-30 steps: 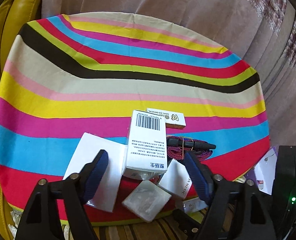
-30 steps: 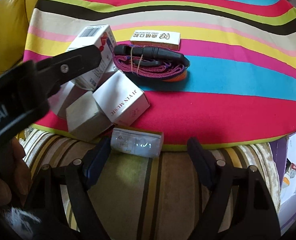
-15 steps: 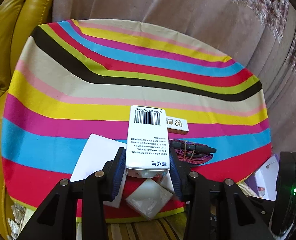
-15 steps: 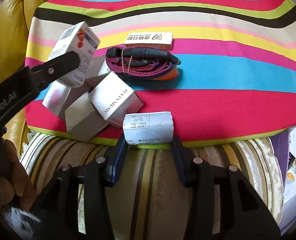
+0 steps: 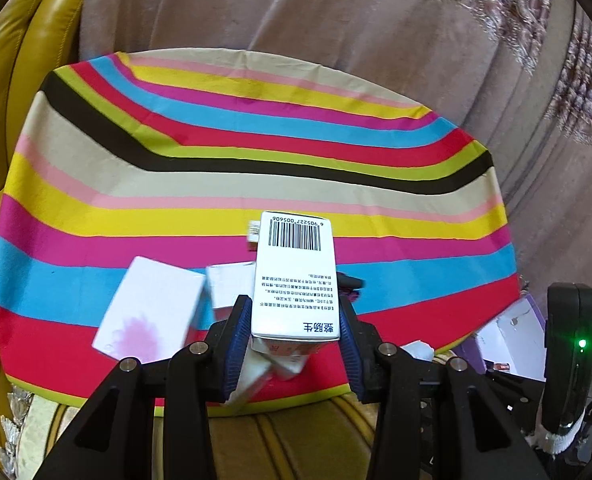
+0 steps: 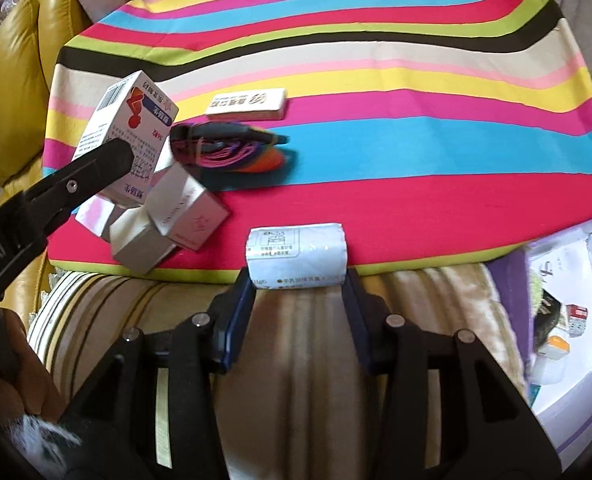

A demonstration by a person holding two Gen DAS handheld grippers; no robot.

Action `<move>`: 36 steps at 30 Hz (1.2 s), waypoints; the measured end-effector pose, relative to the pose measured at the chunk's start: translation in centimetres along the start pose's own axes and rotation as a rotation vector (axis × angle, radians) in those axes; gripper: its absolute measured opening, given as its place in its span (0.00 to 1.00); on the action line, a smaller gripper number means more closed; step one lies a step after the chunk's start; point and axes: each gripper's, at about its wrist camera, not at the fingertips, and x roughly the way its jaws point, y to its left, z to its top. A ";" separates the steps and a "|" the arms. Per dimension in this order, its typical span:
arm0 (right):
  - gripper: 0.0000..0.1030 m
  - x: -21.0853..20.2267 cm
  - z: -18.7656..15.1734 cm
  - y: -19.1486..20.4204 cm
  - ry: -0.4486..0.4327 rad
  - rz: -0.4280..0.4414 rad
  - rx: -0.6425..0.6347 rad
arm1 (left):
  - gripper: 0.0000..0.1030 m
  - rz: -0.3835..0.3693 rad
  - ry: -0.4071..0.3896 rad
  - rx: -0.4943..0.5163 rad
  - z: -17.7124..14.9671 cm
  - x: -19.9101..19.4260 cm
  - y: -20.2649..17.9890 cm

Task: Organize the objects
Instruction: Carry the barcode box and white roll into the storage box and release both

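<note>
My left gripper (image 5: 296, 320) is shut on a white medicine box (image 5: 294, 276) with a barcode, held above the striped cloth (image 5: 216, 184). From the right wrist view the same box (image 6: 130, 140) hangs in the left gripper's black finger (image 6: 96, 168), over a cluster of white boxes (image 6: 188, 212). My right gripper (image 6: 297, 284) is shut on a pale blue-white packet (image 6: 296, 256) at the cloth's near edge. A flat white box (image 6: 248, 102) and a bundled purple strap (image 6: 224, 146) lie further back.
A flat white box with a pink blot (image 5: 148, 316) lies left of the left gripper. A yellow leather seat (image 6: 8, 92) borders the cloth on the left. An open white box with small items (image 6: 567, 312) sits at the right. Striped upholstery (image 6: 296, 360) lies below.
Both grippers closed: the left on the barcode box, the right on the pale packet. Each then lifted its object and moved a little over the cloth.
</note>
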 end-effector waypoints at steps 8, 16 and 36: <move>0.47 -0.9 0.1 -3.3 -0.027 -0.029 0.056 | 0.42 -0.022 0.000 0.036 -0.3 0.0 -2.6; 0.47 -1.6 0.2 -6.5 -0.052 -0.048 0.115 | 0.42 -0.076 0.019 0.090 -0.7 0.5 -6.0; 0.47 -4.8 -2.5 -19.0 -0.087 -0.194 0.348 | 0.42 -0.323 0.167 0.214 -2.0 4.3 -17.1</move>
